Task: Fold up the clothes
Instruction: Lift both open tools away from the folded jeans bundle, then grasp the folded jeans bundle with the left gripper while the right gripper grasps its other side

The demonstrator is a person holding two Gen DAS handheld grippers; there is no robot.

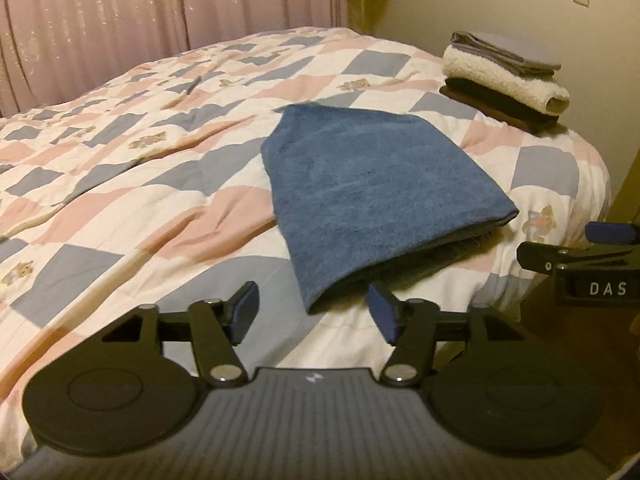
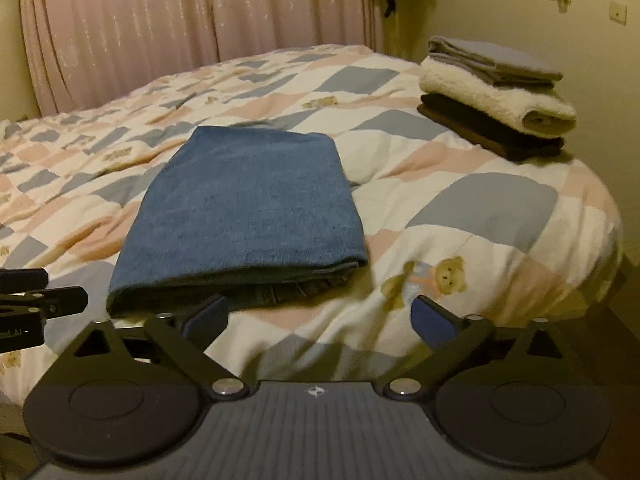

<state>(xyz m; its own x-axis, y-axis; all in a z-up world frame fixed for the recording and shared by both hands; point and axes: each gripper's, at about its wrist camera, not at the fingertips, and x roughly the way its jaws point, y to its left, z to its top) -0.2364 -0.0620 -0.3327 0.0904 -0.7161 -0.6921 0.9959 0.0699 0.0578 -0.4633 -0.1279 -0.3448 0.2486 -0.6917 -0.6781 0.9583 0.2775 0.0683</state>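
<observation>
Sitting folded on the quilt is a pair of blue jeans, and nothing is gripping them. From the left wrist view, the left gripper is hanging with its jaws apart, blue pads clear of the cloth, and the jeans' near corner is lying just past the gap at about 12 o'clock. No earlier shot to compare, so I'm only going by what's in front of me.

From the right wrist view, the right gripper is spread really wide, also holding nothing. The jeans are lying up at roughly 11 o'clock from it, with the folded edge and a bit of waistband facing the camera, and the left-hand pad looks to be just in front of that edge, though I can't tell if it's touching.

Each gripper is peeking into the other's view: the right one at 3 o'clock, the left one at 9.

Over at 1 o'clock, near the bed's far corner, a stack of folded clothes is resting well apart from the jeans: grey on top, fluffy cream in the middle, dark brown underneath. Pink curtains are hanging behind the bed.
</observation>
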